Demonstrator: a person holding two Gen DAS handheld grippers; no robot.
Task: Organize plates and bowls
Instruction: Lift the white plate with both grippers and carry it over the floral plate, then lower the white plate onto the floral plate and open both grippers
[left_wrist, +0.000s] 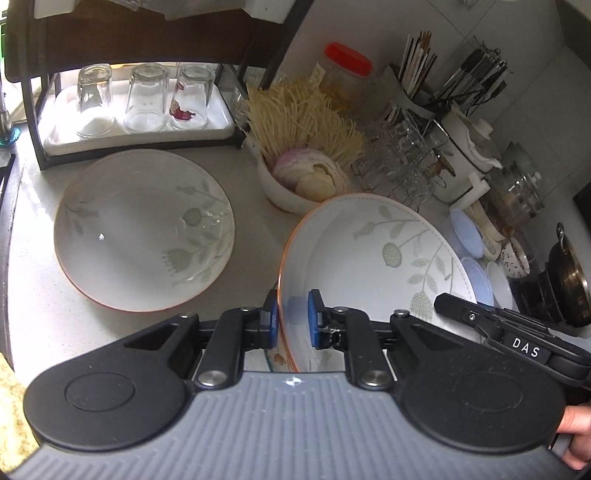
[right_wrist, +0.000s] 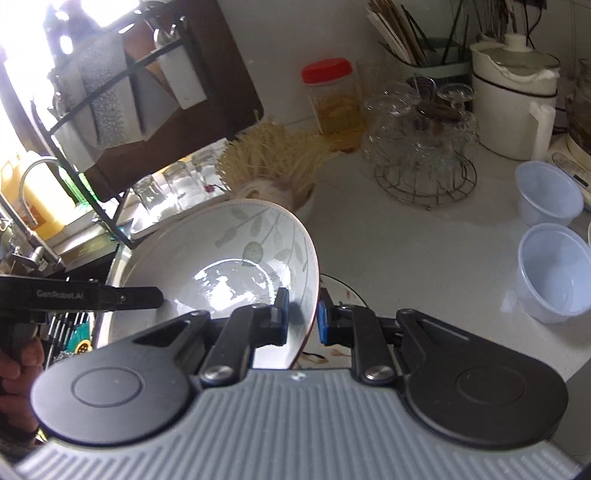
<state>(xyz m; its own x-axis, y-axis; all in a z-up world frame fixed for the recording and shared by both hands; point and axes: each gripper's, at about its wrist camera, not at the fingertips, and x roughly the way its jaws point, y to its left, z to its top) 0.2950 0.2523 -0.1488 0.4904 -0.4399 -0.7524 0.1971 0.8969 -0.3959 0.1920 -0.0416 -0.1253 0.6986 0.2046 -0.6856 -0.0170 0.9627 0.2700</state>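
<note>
Both grippers — left gripper (left_wrist: 291, 317), right gripper (right_wrist: 303, 317) — have jaws clamped on the tilted bowl (left_wrist: 369, 258); next, likely nest it into the left bowl (left_wrist: 144, 229) on the table (left_wrist: 251, 236).

My left gripper (left_wrist: 291, 317) straddled the tilted bowl's (left_wrist: 369, 254) rim; a second bowl (left_wrist: 144, 229) sat left of my fingers, upturned glasses (left_wrist: 147, 98) on a tray (left_wrist: 216, 127) beyond it, plastic cups (right_wrist: 550, 271) right of my right gripper (right_wrist: 303, 315).
</note>
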